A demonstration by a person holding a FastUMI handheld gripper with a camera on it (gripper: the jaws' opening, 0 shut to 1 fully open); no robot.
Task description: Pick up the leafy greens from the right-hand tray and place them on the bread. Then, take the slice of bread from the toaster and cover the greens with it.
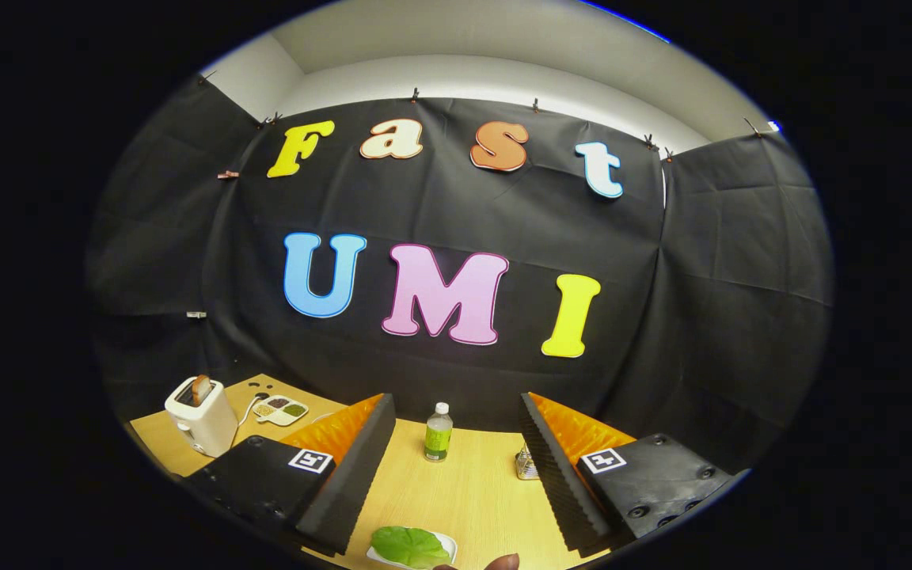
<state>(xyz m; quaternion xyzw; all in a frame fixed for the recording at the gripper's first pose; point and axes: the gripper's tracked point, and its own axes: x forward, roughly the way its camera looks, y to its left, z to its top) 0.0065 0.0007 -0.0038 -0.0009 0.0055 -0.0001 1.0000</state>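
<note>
Two fingers of the gripper (452, 467) stand wide over the wooden table (464, 491). Greens (410, 545) lie on a tray (446, 542) at bottom centre. Toaster (201, 416) sits lower left, black cloth behind.

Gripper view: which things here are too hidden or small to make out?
- Small object by the bottle: half behind a finger of the open hand-held gripper.
- Plate with the green leaf: near side cut off; bread underneath cannot be told.
- Divided dish behind the toaster: contents too small.

Table (464, 491) pale matt wood grain; toaster (201, 418) glossy plastic; bottle (438, 431) clear plastic.
</note>
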